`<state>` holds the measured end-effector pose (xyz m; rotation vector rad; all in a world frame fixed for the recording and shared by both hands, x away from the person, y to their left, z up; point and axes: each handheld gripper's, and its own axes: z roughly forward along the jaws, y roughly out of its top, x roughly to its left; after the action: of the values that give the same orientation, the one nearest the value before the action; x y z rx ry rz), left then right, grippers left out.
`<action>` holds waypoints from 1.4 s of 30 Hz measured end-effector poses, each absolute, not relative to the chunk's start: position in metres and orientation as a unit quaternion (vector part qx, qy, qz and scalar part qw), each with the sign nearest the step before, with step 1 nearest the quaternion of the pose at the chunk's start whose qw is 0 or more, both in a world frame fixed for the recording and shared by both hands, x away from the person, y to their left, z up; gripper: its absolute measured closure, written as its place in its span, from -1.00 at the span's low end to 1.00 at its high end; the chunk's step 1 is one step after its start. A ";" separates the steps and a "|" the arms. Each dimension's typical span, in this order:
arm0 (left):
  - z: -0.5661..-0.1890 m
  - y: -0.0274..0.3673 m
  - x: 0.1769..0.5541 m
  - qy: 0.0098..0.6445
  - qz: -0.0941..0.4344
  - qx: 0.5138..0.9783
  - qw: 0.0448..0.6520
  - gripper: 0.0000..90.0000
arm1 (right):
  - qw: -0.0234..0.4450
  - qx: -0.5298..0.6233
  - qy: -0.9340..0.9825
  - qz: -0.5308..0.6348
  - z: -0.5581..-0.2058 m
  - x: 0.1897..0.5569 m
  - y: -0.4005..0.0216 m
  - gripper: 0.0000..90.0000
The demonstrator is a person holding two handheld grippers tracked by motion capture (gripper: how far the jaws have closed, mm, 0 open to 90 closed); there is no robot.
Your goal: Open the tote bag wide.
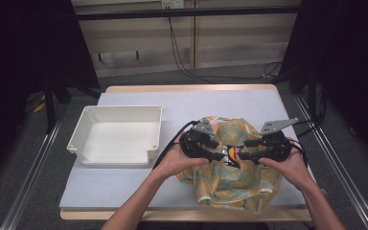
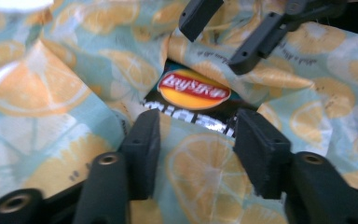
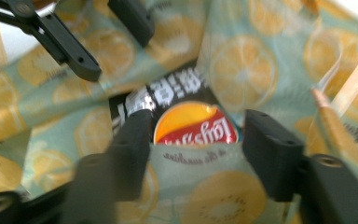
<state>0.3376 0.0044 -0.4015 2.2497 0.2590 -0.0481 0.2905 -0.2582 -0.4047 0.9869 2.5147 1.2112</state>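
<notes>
1. A lemon-print fabric bag (image 1: 230,177) was seen lying on the near right part of the table (image 1: 124,187), with a black bag of Lay's chips (image 2: 193,93) lodged in its mouth, directly ahead of both grippers.
2. The left gripper (image 1: 219,152) was held at the left side of the bag's mouth; its jaws stood apart over the printed cloth, with nothing pinched between the pads.
3. The right gripper (image 1: 247,149) was held opposite, tips toward the left gripper; its jaws were likewise spread, the chip packet lying beyond them and ungripped.
4. The packet was judged to be largely inside the bag, its logo and upper part left exposed between the cloth edges.
5. A white plastic bin (image 1: 117,136) stood well apart beyond the left gripper's outer side, with nothing in it.
6. Closing or straightening the bag's mouth was judged to remain.
</notes>
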 end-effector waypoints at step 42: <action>-0.410 0.028 0.341 0.125 -0.020 0.896 0.425 0.64 | 0.078 0.352 0.843 0.400 -0.434 0.226 -0.300 0.84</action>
<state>0.3412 0.0278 -0.4105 2.2410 0.3122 -0.0502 0.2255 -0.2997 -0.4341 1.0553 2.5236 1.1969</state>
